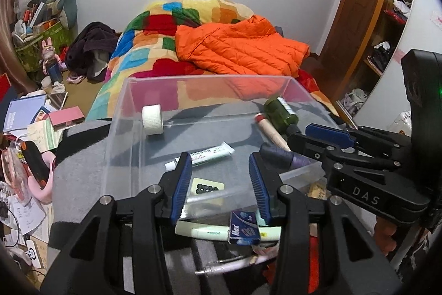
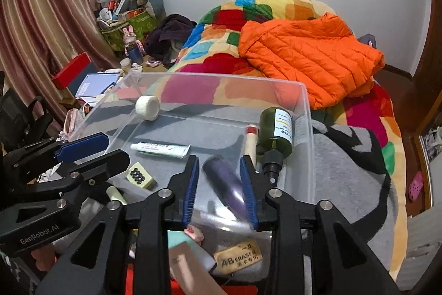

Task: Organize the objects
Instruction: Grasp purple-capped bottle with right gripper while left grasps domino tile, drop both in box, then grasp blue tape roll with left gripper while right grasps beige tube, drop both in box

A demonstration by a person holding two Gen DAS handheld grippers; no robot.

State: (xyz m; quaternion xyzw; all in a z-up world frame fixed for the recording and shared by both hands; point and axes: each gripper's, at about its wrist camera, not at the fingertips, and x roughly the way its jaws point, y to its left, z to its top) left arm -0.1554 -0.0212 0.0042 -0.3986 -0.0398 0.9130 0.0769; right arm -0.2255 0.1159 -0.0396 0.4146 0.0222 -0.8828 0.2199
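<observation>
Purple tube (image 2: 226, 184), blurred, lay between the right gripper (image 2: 222, 191) pads at lower centre, long axis slanting toward lower right, inside the clear bin (image 2: 306, 112); no firm clamp evident. Left gripper (image 1: 221, 184) stood parted, empty, farther off.

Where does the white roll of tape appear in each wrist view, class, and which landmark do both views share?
Left wrist view: white roll of tape stands left of centre, inside the clear box, near its far left corner.
Right wrist view: white roll of tape is upper left of centre, same corner.
Shared landmark: the orange jacket on the bed.
</observation>
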